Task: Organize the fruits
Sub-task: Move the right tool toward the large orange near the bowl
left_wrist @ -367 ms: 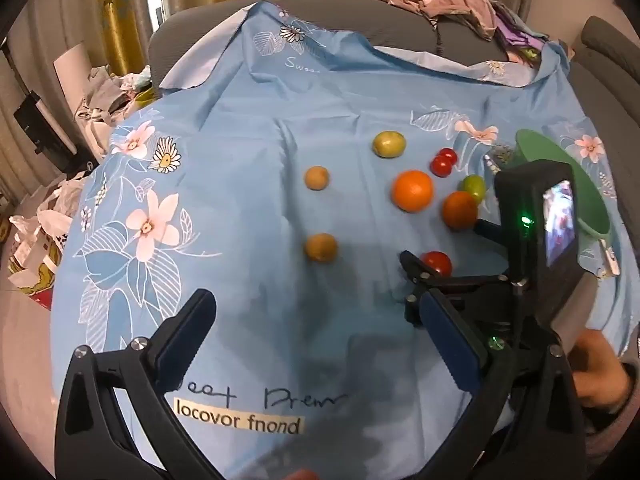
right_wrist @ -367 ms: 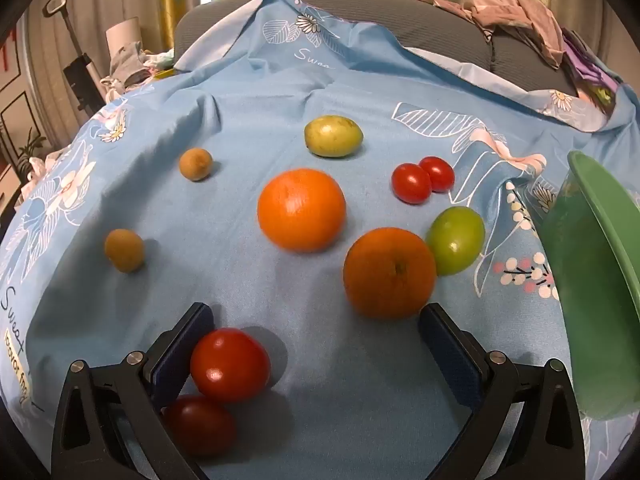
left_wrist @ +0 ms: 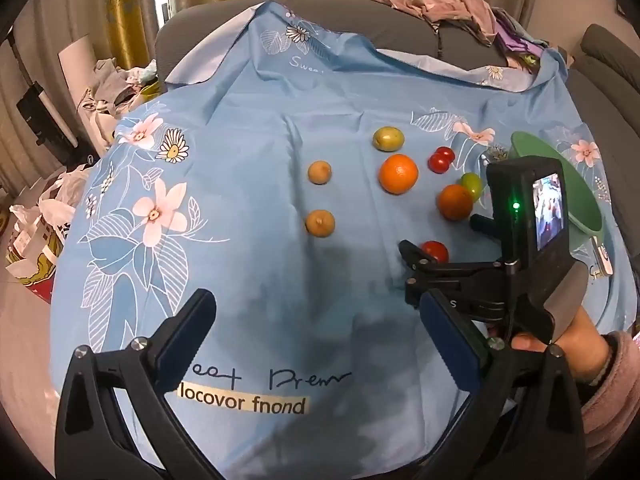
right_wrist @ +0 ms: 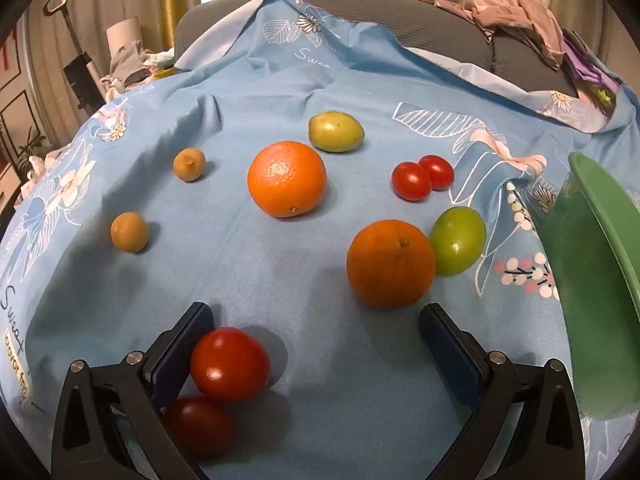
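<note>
My right gripper [right_wrist: 316, 316] is open and low over the blue cloth. A red tomato [right_wrist: 230, 364] lies between its fingers, against the left pad, and a darker tomato [right_wrist: 200, 426] lies just behind it. Ahead are two oranges [right_wrist: 286, 178] [right_wrist: 390, 263], a green fruit [right_wrist: 458, 240], a yellow-green fruit [right_wrist: 336, 131], a pair of small tomatoes [right_wrist: 422, 178] and two brown fruits [right_wrist: 189, 164] [right_wrist: 129, 231]. The green bowl [right_wrist: 592, 280] stands at the right. My left gripper [left_wrist: 316, 312] hangs open over bare cloth, left of the right gripper [left_wrist: 438, 234].
The blue flowered cloth [left_wrist: 240, 160] covers the table and drapes over a grey sofa [left_wrist: 400, 36] piled with clothes [left_wrist: 452, 4]. Bags and clutter [left_wrist: 36, 224] sit on the floor at the left. A hand in a pink sleeve [left_wrist: 580, 344] holds the right gripper.
Both views have shifted slightly, so the far fruit sits a little higher in the frames. No fruit has moved and both grippers have stayed open.
</note>
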A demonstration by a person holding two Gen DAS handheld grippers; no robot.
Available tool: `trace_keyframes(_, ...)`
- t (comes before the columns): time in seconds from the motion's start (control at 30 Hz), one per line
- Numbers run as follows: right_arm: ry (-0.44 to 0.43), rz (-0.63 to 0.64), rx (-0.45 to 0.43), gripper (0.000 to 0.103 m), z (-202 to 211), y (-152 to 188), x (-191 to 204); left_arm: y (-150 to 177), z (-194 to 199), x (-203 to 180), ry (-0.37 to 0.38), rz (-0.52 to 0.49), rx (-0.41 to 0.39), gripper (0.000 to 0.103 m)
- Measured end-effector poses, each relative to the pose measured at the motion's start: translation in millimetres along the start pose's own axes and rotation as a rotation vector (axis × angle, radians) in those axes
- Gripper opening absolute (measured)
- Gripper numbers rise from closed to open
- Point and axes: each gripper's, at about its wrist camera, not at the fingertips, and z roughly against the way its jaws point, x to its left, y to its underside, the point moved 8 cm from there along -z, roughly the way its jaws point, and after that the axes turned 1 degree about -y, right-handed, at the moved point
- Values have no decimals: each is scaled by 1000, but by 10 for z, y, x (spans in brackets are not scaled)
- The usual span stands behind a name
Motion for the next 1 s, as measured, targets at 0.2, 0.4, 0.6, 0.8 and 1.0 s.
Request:
trace_keyframes(0.2, -102, -46, 49, 101, 155, 37, 39, -46, 88, 58, -36, -3, -20, 102)
trace_keyframes(0.4, -122, -59, -69, 102, 803, -190, 58, -160, 169, 105, -79, -12, -61, 102)
trace_keyframes(0.6, -112, -63, -106, 102, 1259, -346, -59, -269, 233, 52, -81, -25, -96, 102)
trace_keyframes(0.8, -102, -72, -86, 102, 1483, -364, -79, -392, 299, -50, -74, -45, -120, 102)
trace_keyframes(1.0, -101, -48, -97, 101, 1661, -364, -102, -488, 347, -171, -67, -80, -130, 102)
